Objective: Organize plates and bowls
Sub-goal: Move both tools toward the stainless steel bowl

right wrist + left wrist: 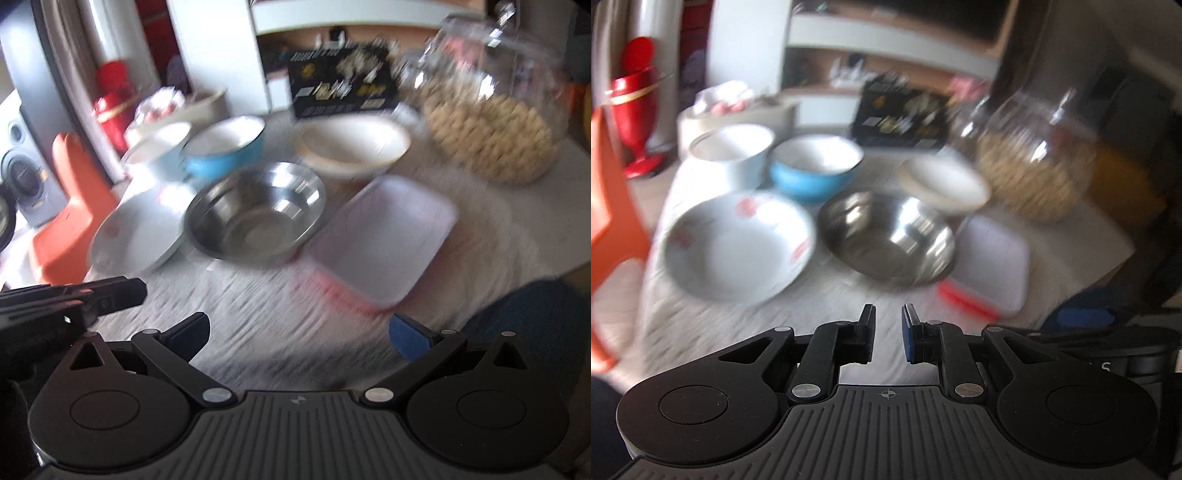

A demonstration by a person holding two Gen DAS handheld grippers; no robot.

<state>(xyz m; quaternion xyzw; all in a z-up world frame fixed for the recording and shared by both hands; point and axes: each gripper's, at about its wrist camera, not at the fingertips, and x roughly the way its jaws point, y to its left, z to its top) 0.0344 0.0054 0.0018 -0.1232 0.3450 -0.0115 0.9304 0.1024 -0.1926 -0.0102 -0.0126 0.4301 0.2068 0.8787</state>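
On a pale patterned cloth stand a white plate with red marks point(738, 243) point(136, 229), a steel bowl point(886, 240) point(255, 210), a blue bowl point(816, 166) point(225, 147), a pale bowl point(731, 151) point(159, 147) and a cream bowl point(945, 181) point(354, 147). My left gripper point(888, 310) hovers over the near cloth, short of the plate and steel bowl, shut with nothing between its fingers. My right gripper point(299, 321) is open and empty, short of a flat white lidded container point(384, 236) point(993, 258). Both views are blurred.
A glass jar of pale pieces point(1034, 158) point(491, 122) stands at the back right, a black box point(901, 114) point(340, 88) behind the bowls. An orange chair point(613, 206) point(70, 214) and a red vessel point(635, 107) are to the left. Shelves rise behind.
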